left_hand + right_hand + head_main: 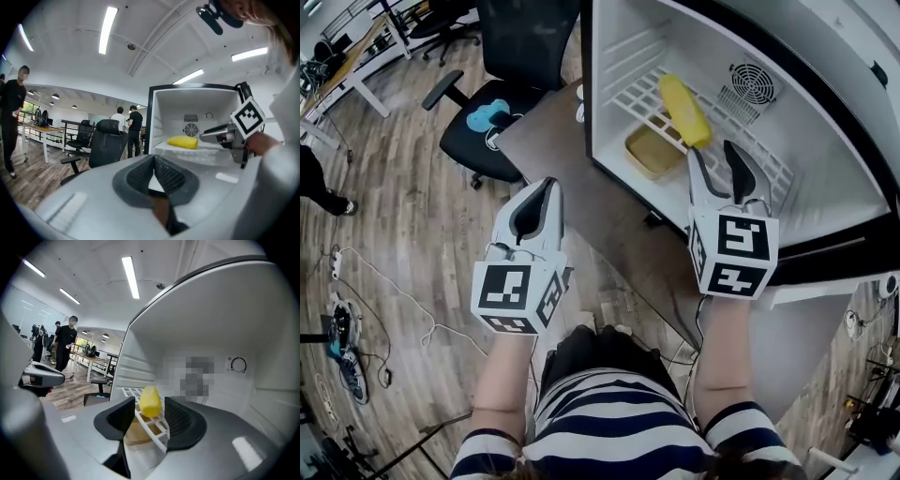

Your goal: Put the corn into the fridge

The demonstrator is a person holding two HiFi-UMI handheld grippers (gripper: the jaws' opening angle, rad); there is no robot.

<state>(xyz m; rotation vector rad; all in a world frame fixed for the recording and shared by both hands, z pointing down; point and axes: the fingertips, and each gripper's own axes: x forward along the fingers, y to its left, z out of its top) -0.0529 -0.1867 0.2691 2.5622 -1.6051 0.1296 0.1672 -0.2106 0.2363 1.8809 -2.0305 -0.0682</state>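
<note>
Resting by the wire shelf's (630, 99) front edge, the corn (684, 110) lies free beyond your right gripper's (719, 155) parted jaws, your left gripper (547, 185) clenched empty.

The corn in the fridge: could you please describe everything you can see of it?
The corn is a smooth, plain yellow cob with rounded ends, plastic-looking, without husk. It lies flat on the white wire shelf, slanted from back to front. Its near end lies at the tips of the right gripper, whose open jaws do not press it.
</note>
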